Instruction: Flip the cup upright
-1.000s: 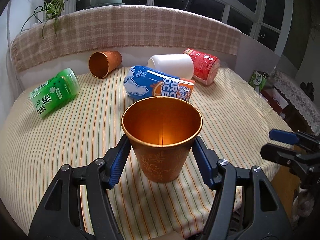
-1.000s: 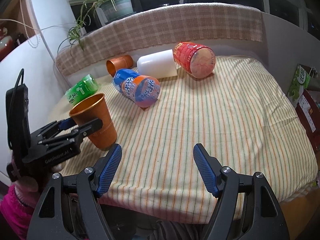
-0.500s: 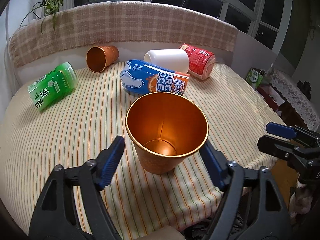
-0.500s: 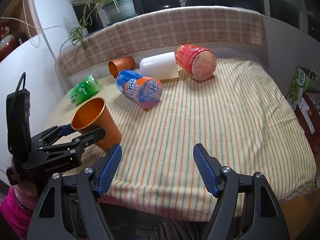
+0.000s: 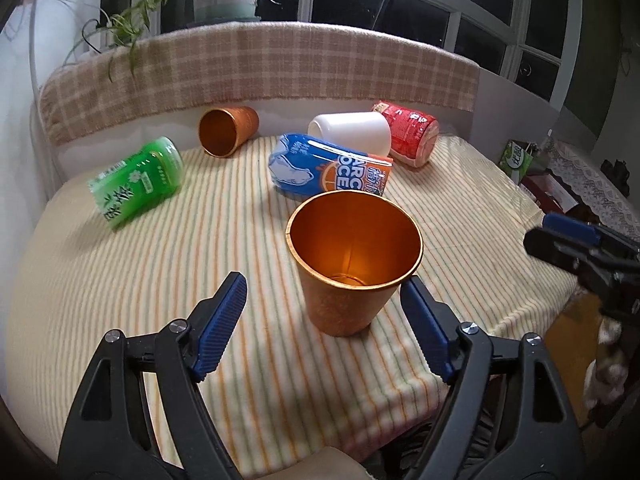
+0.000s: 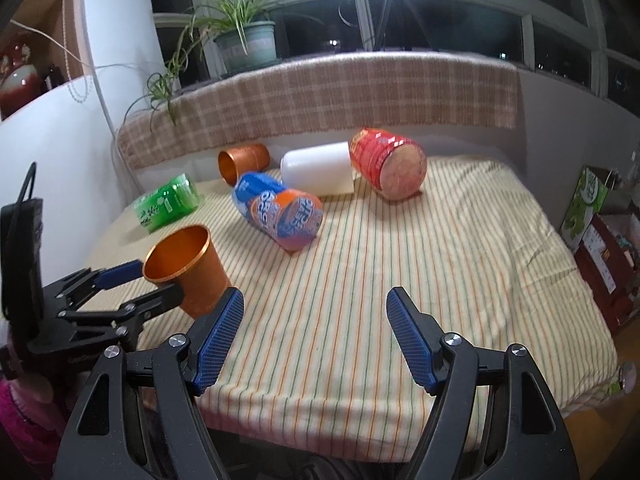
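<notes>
Orange cup (image 5: 352, 264) upright on striped cloth (image 5: 200, 264), mouth up, near front edge, 12 o'clock of left gripper (image 5: 326, 300)
Left gripper wide open, blue pads either side of cup, not touching
Right gripper (image 6: 314, 320) open, holding nothing; cup at its 10 o'clock
Second orange cup (image 5: 226, 130) lying at 11 o'clock, far back

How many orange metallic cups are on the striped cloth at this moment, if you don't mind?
2. One orange cup stands upright near the front edge, between the open left gripper's fingers; the other orange cup lies on its side at the back. None appears hidden.
</notes>
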